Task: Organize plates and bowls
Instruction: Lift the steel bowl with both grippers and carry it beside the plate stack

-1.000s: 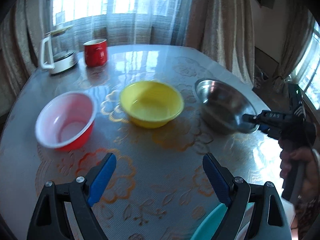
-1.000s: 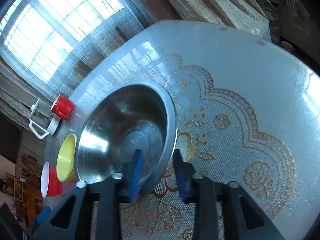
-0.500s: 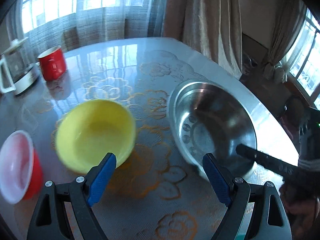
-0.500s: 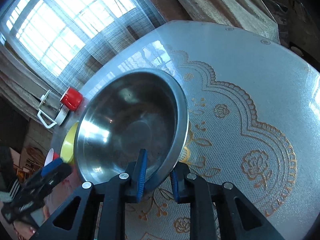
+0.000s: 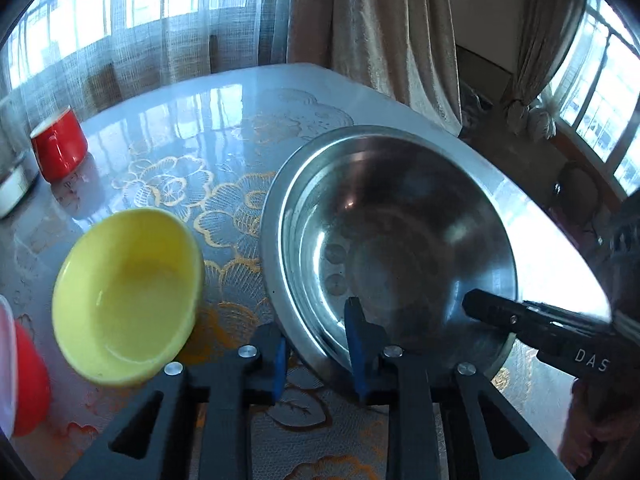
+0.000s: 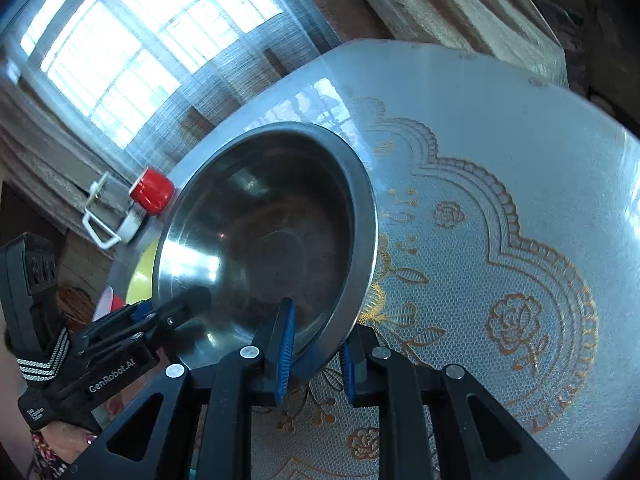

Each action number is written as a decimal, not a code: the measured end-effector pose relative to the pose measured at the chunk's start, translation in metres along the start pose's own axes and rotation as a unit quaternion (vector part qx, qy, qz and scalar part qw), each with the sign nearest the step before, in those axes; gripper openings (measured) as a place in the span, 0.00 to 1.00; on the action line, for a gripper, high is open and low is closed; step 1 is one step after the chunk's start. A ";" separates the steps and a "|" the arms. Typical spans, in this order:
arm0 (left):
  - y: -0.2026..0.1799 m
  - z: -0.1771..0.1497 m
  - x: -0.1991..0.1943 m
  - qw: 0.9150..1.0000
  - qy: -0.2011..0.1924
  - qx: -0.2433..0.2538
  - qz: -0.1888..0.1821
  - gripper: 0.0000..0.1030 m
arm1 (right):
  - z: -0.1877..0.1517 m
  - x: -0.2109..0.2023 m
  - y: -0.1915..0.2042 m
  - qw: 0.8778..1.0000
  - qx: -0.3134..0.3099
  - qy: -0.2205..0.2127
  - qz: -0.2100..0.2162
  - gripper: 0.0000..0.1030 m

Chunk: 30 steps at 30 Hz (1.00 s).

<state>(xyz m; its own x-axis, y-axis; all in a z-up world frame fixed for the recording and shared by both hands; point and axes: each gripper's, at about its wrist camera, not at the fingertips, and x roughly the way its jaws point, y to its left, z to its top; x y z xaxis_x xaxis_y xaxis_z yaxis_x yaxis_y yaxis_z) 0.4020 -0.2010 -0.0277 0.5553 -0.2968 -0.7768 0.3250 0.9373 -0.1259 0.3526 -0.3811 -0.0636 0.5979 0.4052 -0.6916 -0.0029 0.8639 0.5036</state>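
Centrally, a steel bowl, tilted, near rim lifted off the table. Clamped on that near rim from two sides: left gripper, blue pads one inside and one outside the wall, jaws just closed in from wide apart onto the rim; right gripper, pads likewise astride the rim, pinched tight on it. Seen from the left wrist, right gripper reaching into the bowl from the bowl's right; seen from the right wrist, left gripper gripping the bowl's left edge, a hand with a striped strap behind it.

Just left of the bowl, a yellow bowl, upright, near but not touching. Left of that, at the frame edge, a red bowl with white inside. Farther back and left from the steel bowl, a red cup, beside a white-handled kettle. Under the steel bowl, lace-patterned cloth with gold flowers. Behind the table, curtains and bright windows.
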 end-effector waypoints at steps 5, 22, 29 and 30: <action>-0.002 -0.009 -0.009 1.000 -0.004 0.000 -0.001 0.26 | -0.004 -0.004 0.007 1.000 -0.013 0.010 -0.009 0.19; 0.001 -0.052 -0.097 0.997 -0.076 -0.003 0.022 0.26 | -0.047 -0.059 0.058 0.999 -0.047 0.004 0.016 0.20; 0.009 -0.088 -0.139 0.994 -0.106 -0.019 0.034 0.26 | -0.072 -0.080 0.081 0.998 -0.056 -0.003 0.029 0.20; 0.009 -0.092 -0.144 0.993 -0.109 -0.020 0.036 0.26 | -0.075 -0.082 0.086 0.998 -0.058 -0.004 0.031 0.20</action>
<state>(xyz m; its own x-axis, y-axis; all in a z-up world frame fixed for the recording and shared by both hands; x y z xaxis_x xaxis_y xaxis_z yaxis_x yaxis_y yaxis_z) 0.2542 -0.1325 0.0263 0.7304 -0.2571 -0.6328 0.2498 0.9628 -0.1028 0.2438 -0.3178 -0.0023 0.6001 0.4575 -0.6562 -0.1325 0.8658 0.4824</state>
